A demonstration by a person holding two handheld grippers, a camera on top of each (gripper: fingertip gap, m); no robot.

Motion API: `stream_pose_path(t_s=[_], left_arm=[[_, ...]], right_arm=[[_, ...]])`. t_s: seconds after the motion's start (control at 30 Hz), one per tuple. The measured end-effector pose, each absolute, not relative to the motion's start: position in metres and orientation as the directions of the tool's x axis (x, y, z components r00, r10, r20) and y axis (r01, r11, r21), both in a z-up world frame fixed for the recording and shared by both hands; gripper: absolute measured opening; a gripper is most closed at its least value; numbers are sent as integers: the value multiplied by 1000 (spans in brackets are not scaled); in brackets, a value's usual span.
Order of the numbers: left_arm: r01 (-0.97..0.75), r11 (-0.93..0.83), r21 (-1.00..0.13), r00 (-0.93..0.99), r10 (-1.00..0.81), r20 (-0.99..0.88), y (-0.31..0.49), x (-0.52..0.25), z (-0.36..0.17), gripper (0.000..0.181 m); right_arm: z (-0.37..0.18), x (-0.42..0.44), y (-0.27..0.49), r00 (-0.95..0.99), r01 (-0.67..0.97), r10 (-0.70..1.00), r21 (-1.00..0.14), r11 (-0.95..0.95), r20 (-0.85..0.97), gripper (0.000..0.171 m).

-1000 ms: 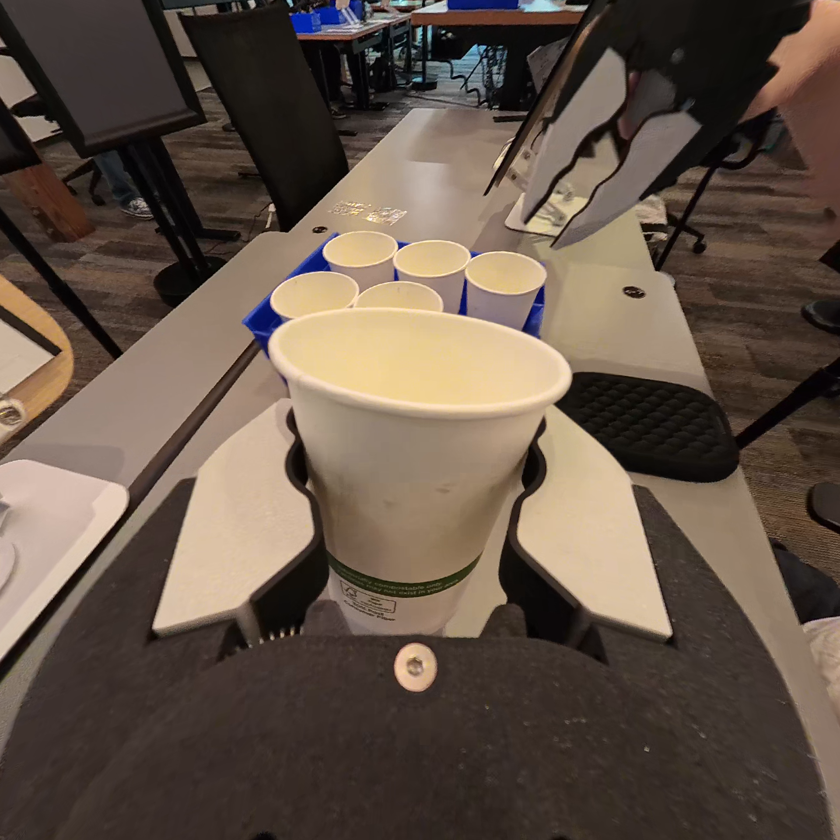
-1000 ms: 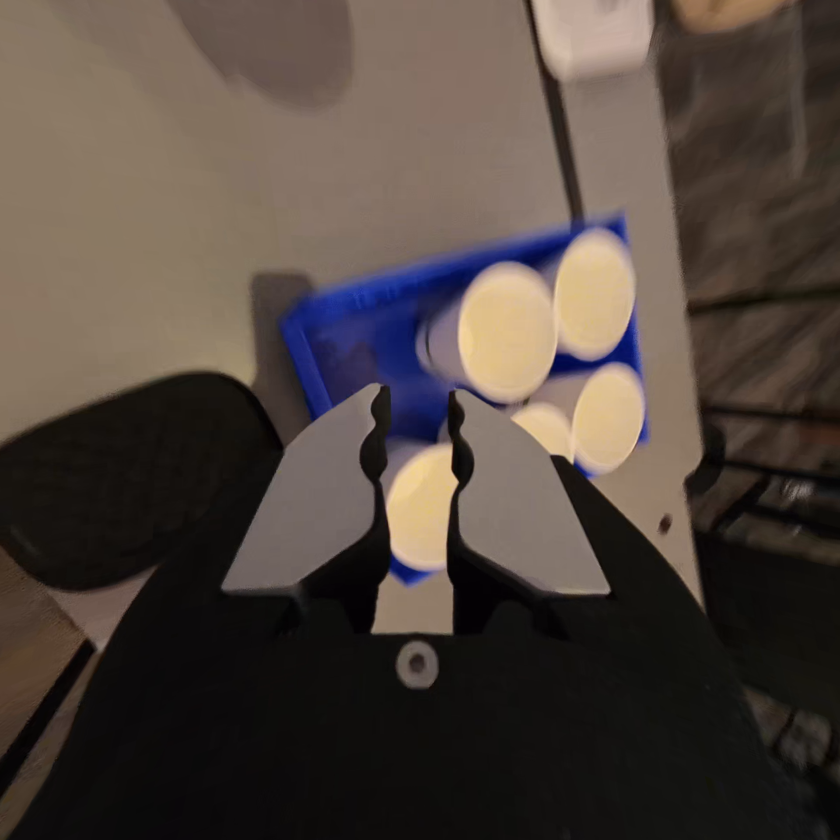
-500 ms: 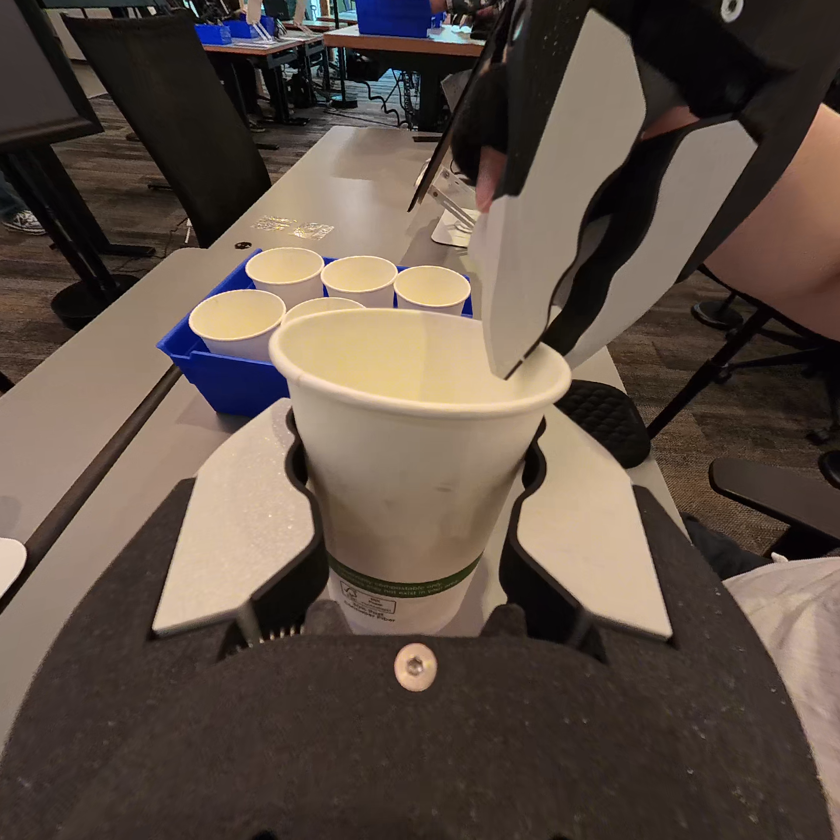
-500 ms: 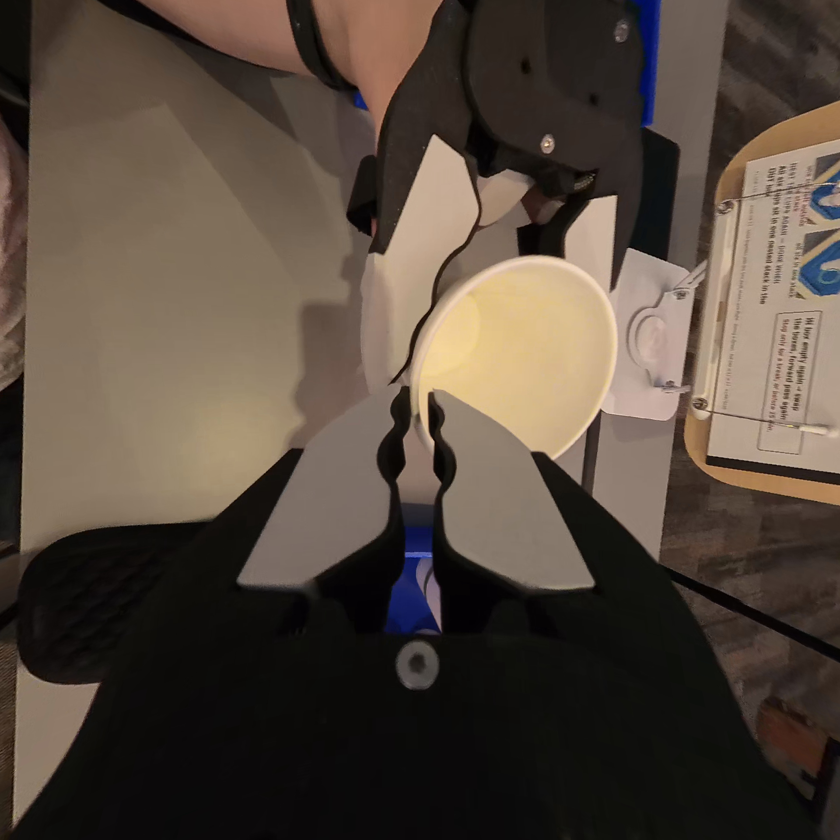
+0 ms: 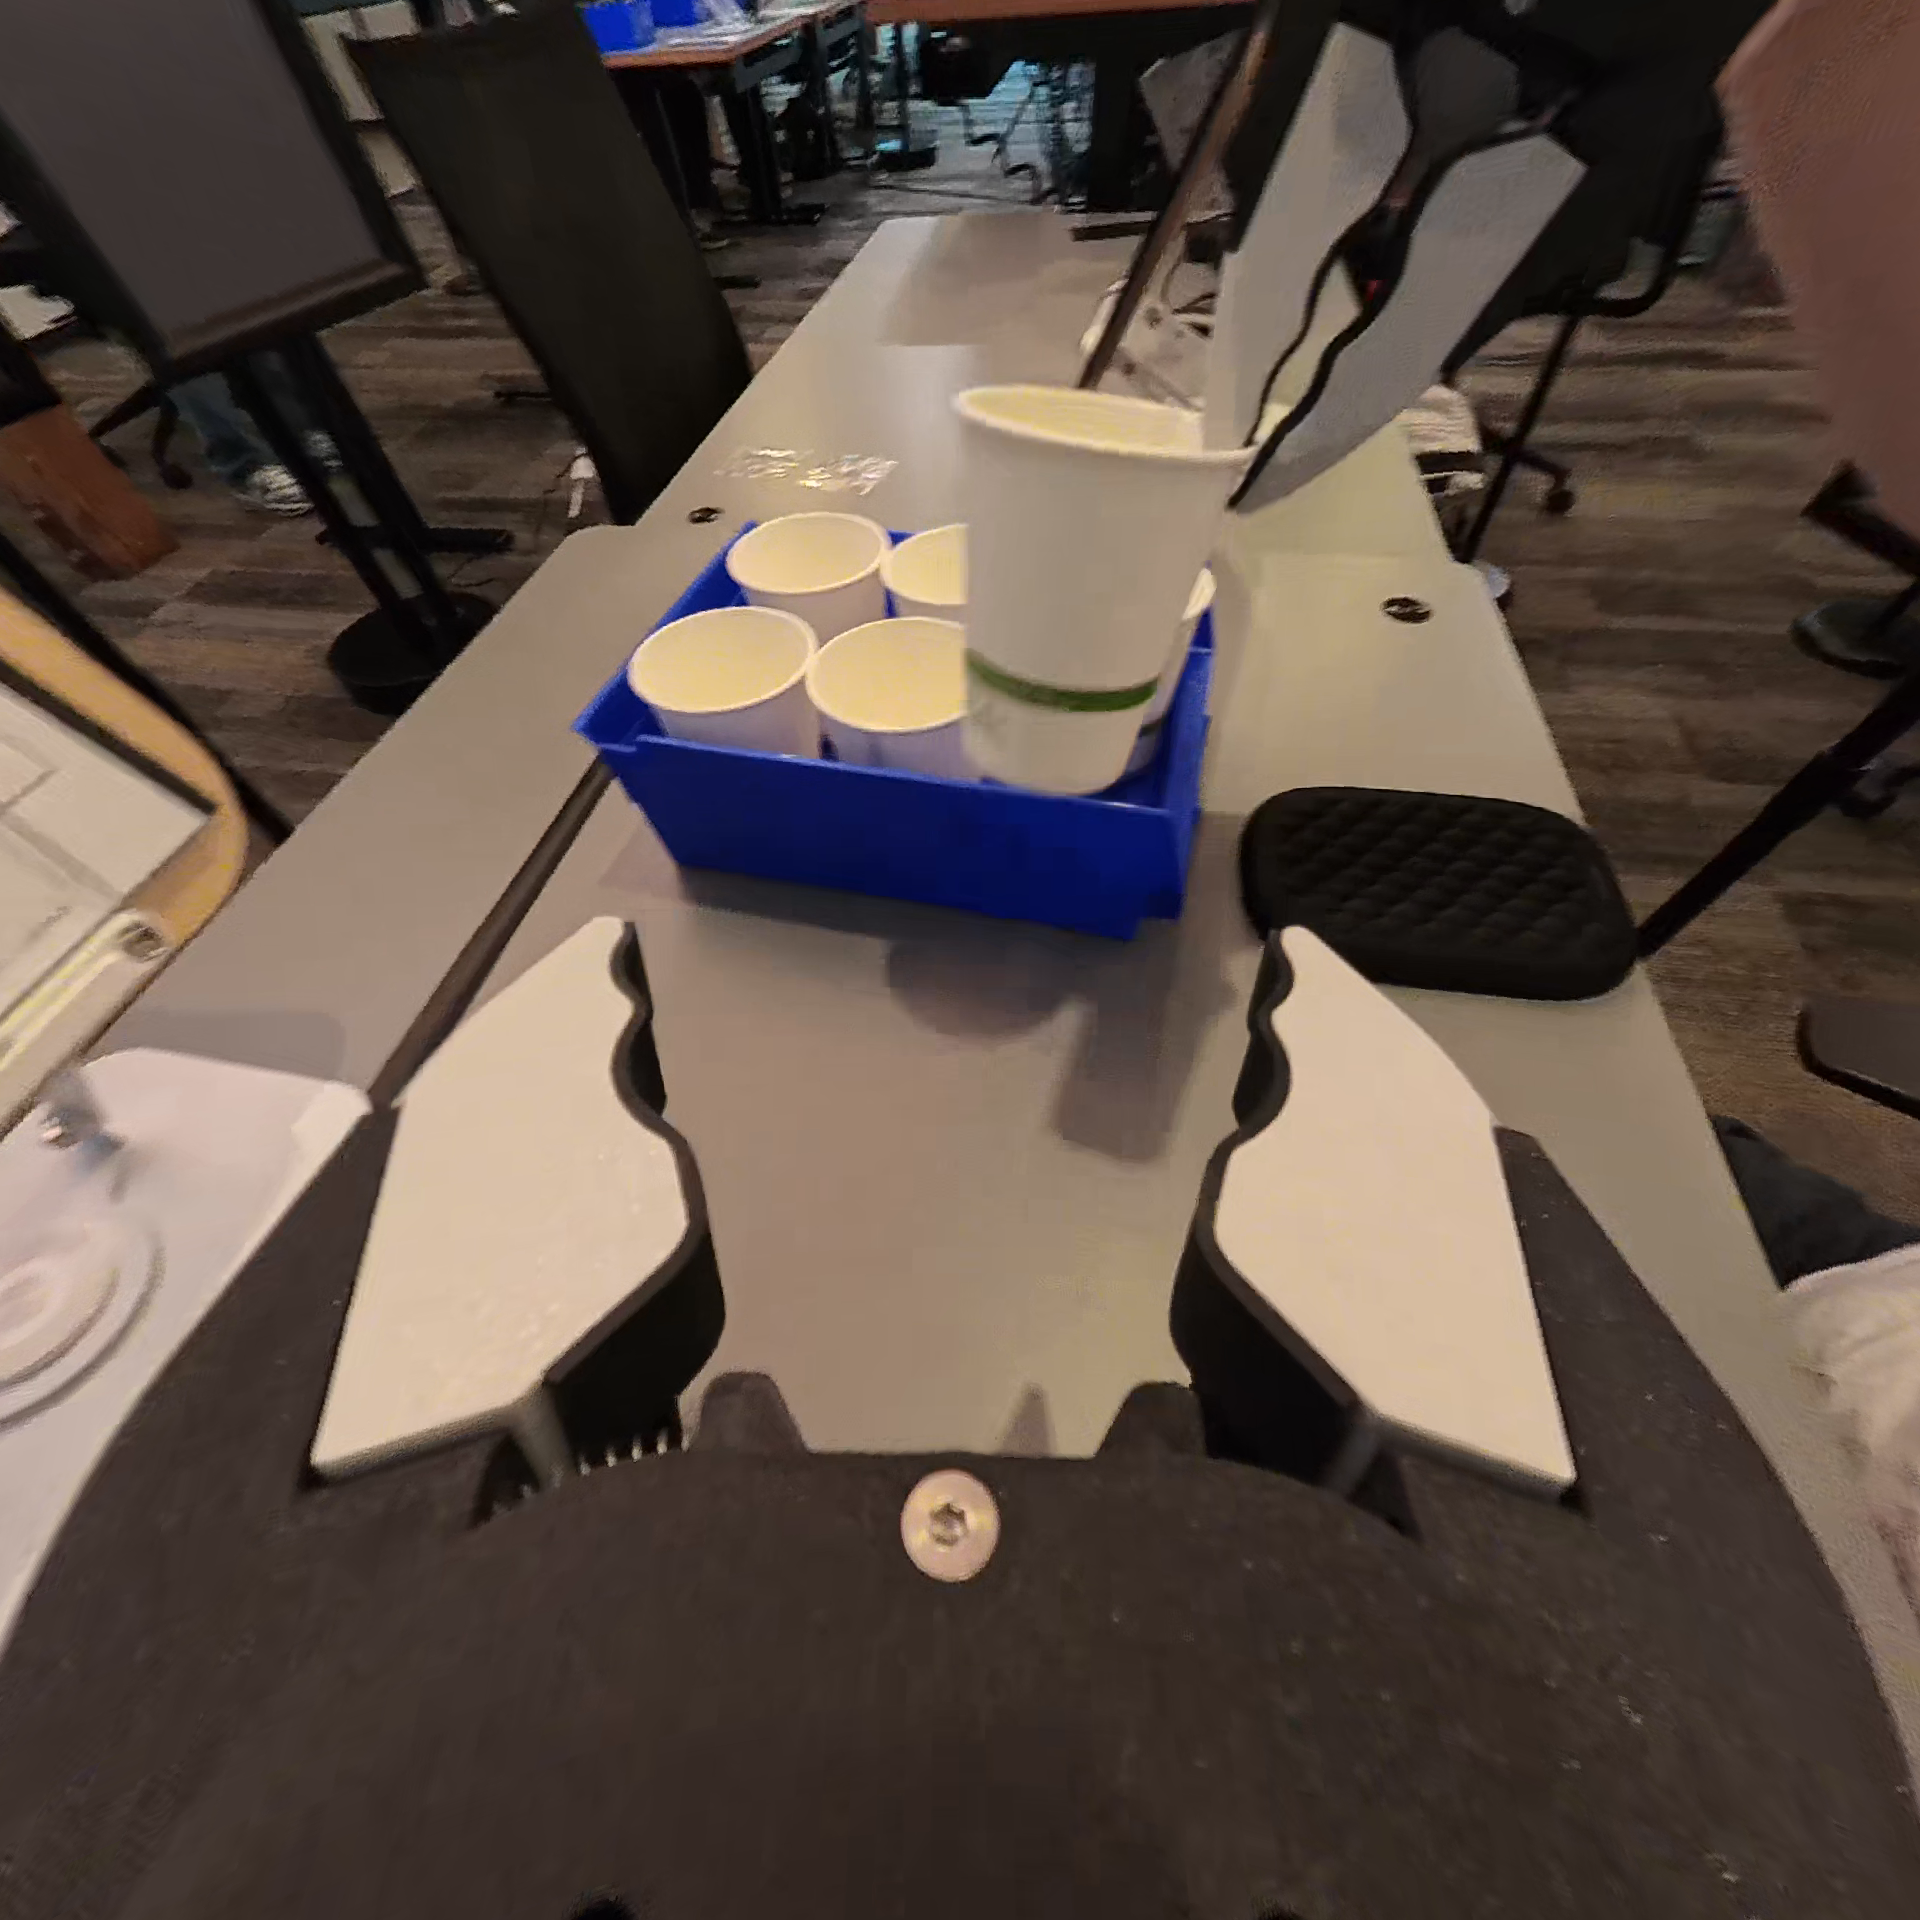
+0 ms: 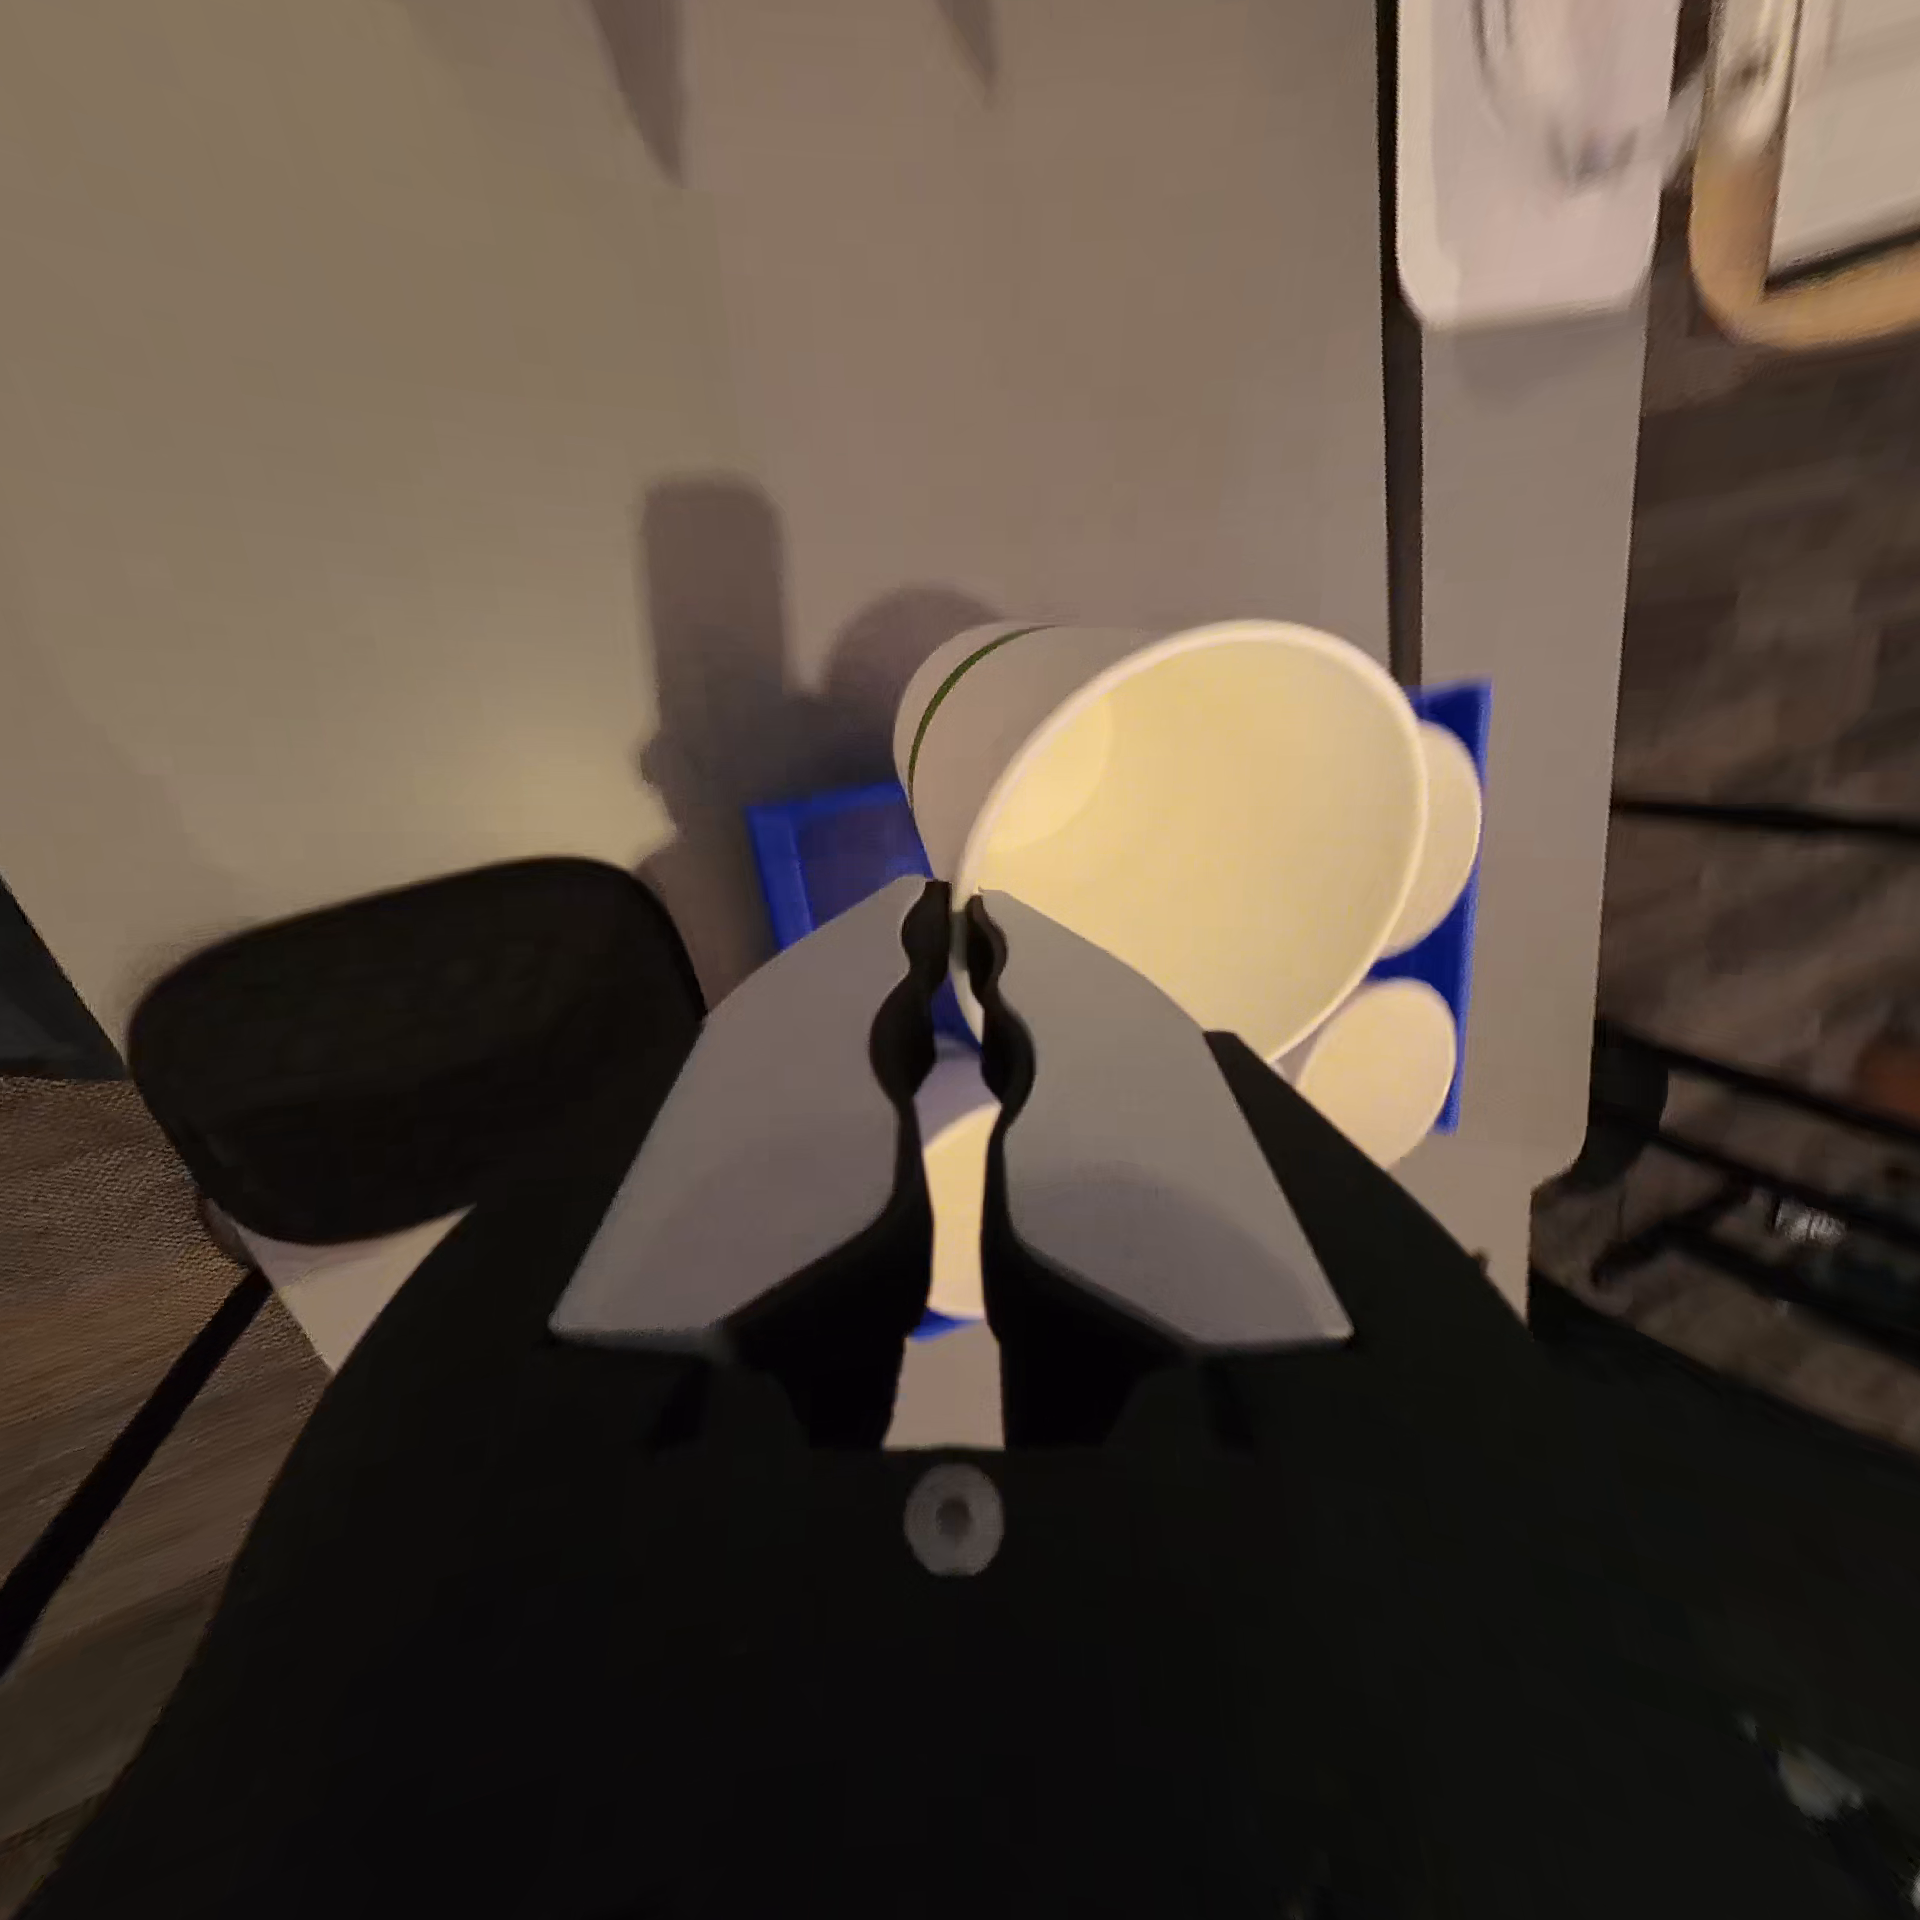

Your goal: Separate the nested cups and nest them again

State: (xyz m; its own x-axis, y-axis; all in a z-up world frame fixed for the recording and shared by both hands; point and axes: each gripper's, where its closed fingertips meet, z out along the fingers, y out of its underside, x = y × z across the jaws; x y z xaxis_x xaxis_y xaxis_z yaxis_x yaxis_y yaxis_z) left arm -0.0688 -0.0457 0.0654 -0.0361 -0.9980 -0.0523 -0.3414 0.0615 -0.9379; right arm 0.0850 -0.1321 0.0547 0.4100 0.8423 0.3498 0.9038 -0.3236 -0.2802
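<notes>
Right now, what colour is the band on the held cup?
Green, near the base of the white cup; clearest in the left wrist view.

matt white paper cup [image 5: 1081, 582], glossy blue plastic bin [image 5: 894, 831], smooth grey bench [image 5: 935, 1122], quilted black pad [image 5: 1434, 894] at right.

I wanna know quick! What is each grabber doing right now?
Left gripper: open, empty.
Right gripper: closed on the rim of the white paper cup with a green band.

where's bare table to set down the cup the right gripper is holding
Bare grey table lies between the open left gripper and the blue bin, and beyond the bin. The bin is crowded with cups. The black pad fills the bin's right side. The right gripper pinches the cup rim.
</notes>
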Motion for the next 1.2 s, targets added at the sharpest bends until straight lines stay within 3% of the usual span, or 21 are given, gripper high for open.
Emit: stream_pose_path(t_s=[0.1, 0.3, 0.53, 0.8, 1.1, 1.2], left_arm=[[-334, 38, -942, -3, -999, -40, -38, -71, 68, 106], [-356, 42, -933, 49, -997, -64, -30, -68, 62, 103], [-622, 128, -773, 277, -887, -370, 19, -81, 26, 98], [-764, 121, -633, 403, -677, -616, 57, -109, 28, 93], [-780, 101, -617, 403, -673, -620, 59, -110, 22, 93], [-754, 91, -651, 389, -736, -554, 51, -102, 16, 94]], right_arm=[[44, 117, -139, 482, 871, 804, -286, -399, 348, 3], [-3, 137, -149, 482, 876, 815, -160, -455, 322, 3], [-58, 134, -147, 423, 902, 865, -38, -429, 269, 3], [-70, 125, -141, 416, 908, 887, -45, -415, 202, 3], [-70, 121, -137, 427, 904, 880, -75, -421, 210, 3], [-69, 120, -135, 444, 896, 865, -109, -430, 233, 19]])
